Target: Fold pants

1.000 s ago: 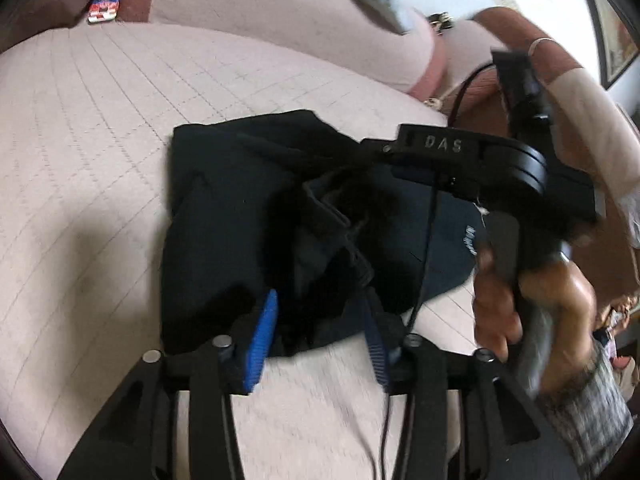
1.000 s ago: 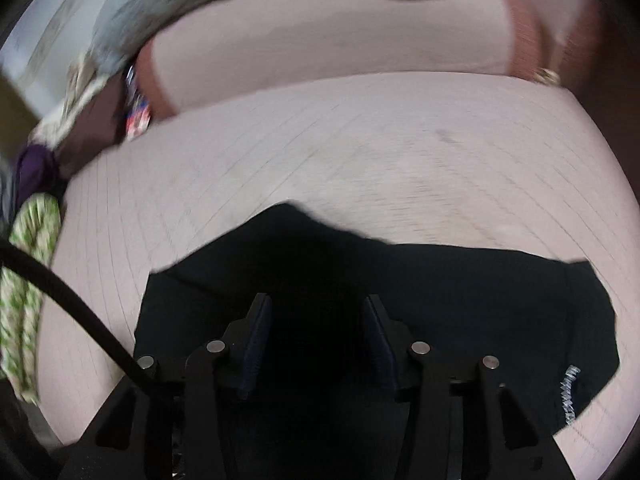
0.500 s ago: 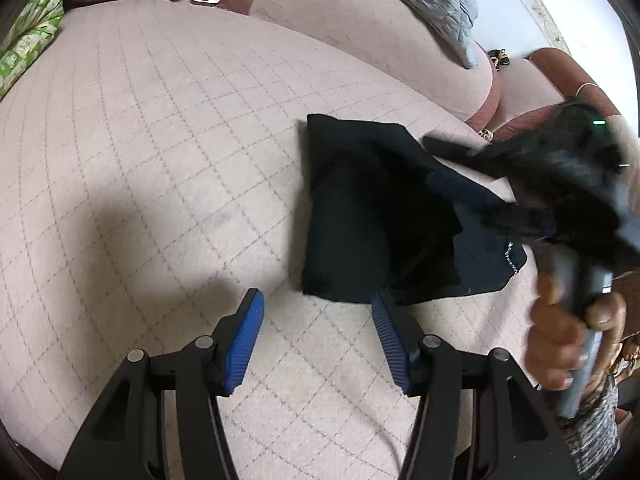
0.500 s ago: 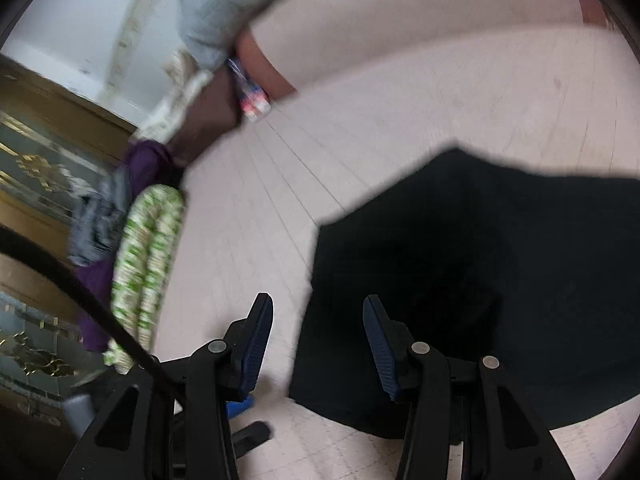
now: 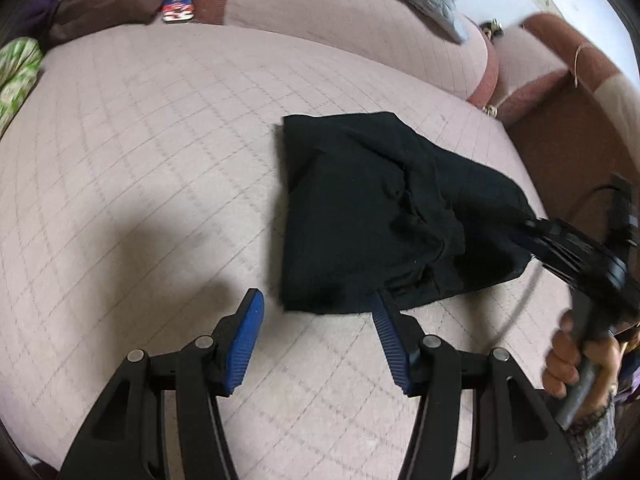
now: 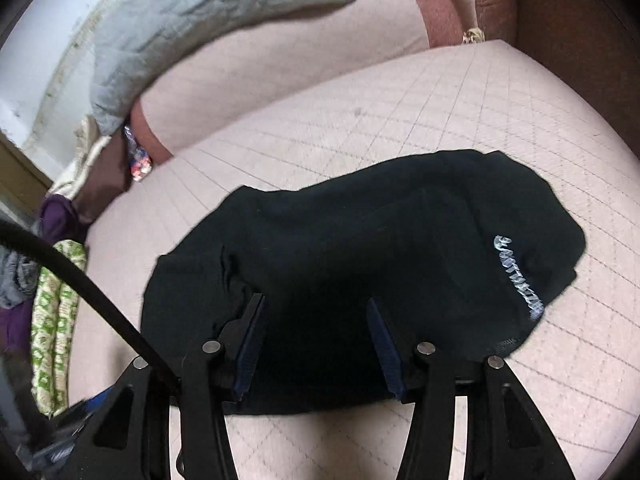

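The black pants [image 5: 360,216] lie folded in a compact bundle on the pink quilted sofa seat [image 5: 140,140]. My left gripper [image 5: 318,322] is open and empty, just short of the bundle's near edge. My right gripper [image 6: 316,332] is open right over the pants [image 6: 360,248], whose white printed lettering [image 6: 518,276] shows at the right. In the left wrist view the right gripper [image 5: 536,232] reaches onto the bundle's right side, held by a hand [image 5: 576,360].
The pink backrest cushion [image 5: 340,12] with a grey pillow [image 6: 192,12] runs along the back. A green patterned cloth [image 6: 56,328] and purple fabric [image 6: 56,216] lie at the seat's left end. A brown armrest [image 5: 560,120] stands at the right.
My left gripper let go and pulled back from the pants, which now lie flat as a bundle. My right gripper swung back over the pants after pointing left.
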Tool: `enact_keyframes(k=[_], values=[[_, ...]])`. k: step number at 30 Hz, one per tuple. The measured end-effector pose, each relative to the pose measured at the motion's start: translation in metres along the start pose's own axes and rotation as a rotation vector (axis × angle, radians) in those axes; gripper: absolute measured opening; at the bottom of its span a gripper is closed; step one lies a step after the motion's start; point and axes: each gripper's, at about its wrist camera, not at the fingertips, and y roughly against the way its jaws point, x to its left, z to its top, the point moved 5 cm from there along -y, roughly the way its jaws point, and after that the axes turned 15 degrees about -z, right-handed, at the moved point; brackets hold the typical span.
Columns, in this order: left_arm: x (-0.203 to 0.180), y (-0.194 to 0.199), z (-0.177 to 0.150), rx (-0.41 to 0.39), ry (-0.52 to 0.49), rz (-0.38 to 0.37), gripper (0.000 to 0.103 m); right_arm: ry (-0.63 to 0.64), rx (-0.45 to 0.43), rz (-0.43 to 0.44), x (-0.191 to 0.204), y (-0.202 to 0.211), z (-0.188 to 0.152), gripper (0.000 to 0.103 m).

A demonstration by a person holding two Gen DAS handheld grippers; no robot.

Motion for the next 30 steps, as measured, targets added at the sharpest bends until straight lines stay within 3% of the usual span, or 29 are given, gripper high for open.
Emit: enact_keyframes(k=[5, 8, 10, 12, 17, 20, 24, 26, 30], values=[[0.01, -0.041, 0.006, 0.057, 0.008, 0.082, 0.055, 0.045, -0.033, -0.004, 0.001, 0.009, -0.016, 0.056], [0.009, -0.043, 0.005, 0.071, -0.02, 0.109, 0.055, 0.054, -0.043, -0.035, -0.014, 0.008, -0.025, 0.056], [0.002, -0.037, 0.007, 0.094, -0.025, 0.106, 0.055, 0.016, -0.051, -0.017, -0.033, 0.012, -0.031, 0.056], [-0.012, -0.021, 0.015, 0.064, -0.049, 0.086, 0.055, -0.042, -0.067, 0.004, -0.054, 0.016, -0.037, 0.056], [-0.074, -0.01, 0.045, 0.059, -0.23, 0.065, 0.062, -0.229, -0.093, -0.029, -0.116, 0.015, -0.048, 0.056], [-0.121, -0.035, 0.063, 0.12, -0.354, 0.062, 0.062, -0.294, -0.048, -0.026, -0.138, 0.002, -0.046, 0.056], [-0.181, -0.087, 0.085, 0.194, -0.509, 0.035, 0.062, -0.313, -0.073, -0.033, -0.15, -0.001, -0.039, 0.056], [-0.204, -0.115, 0.094, 0.218, -0.543, 0.029, 0.062, -0.319, -0.073, -0.028, -0.153, -0.006, -0.034, 0.057], [-0.24, -0.174, 0.111, 0.271, -0.524, -0.051, 0.062, -0.347, -0.081, 0.01, -0.153, -0.017, -0.029, 0.062]])
